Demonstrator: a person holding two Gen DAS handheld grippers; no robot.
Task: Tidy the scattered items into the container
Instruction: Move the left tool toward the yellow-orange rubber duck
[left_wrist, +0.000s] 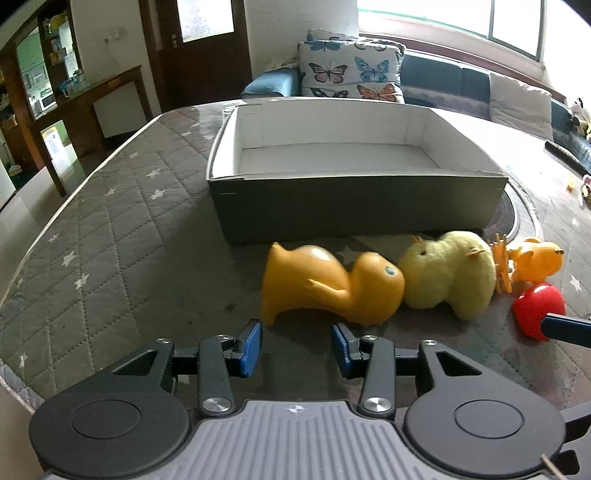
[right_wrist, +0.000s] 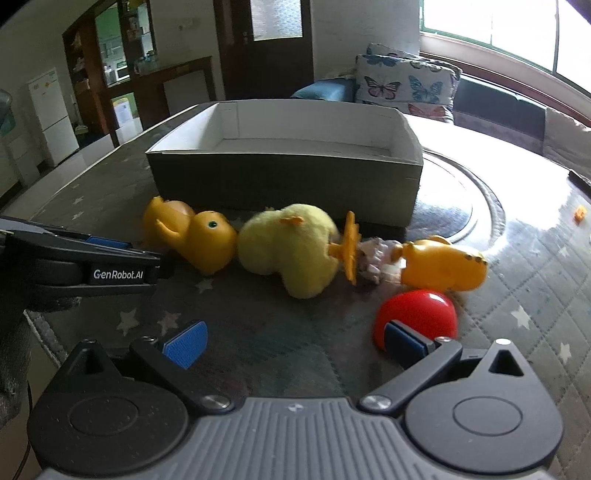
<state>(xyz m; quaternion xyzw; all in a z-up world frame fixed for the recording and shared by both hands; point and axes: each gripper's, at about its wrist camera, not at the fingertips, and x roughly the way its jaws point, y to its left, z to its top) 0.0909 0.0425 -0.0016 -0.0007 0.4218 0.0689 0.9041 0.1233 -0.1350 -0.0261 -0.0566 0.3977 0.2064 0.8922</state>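
While the left wrist view looks down over a quilted grey cloth with white stars (left_wrist: 110, 229), the left gripper (left_wrist: 296, 341) hangs just short of an orange plastic duck (left_wrist: 328, 286) lying on its side, its blue-padded jaws apart with nothing between them. Touching the duck's head is a yellow plush chick (left_wrist: 448, 275), then a small orange toy (left_wrist: 535, 260), with a red heart-shaped piece (left_wrist: 537, 308) nearer the camera. Behind this row stands the grey box (left_wrist: 354, 199), white inside and holding nothing.

In the right wrist view, the right gripper (right_wrist: 295, 341) is spread wide and empty; its right finger sits in front of the red heart-shaped piece (right_wrist: 417, 314), though contact cannot be judged. The left gripper reaches in from the left edge toward the orange plastic duck (right_wrist: 192, 236). The yellow plush chick (right_wrist: 288, 247) and small orange toy (right_wrist: 443, 264) lie in front of the grey box (right_wrist: 280, 184)
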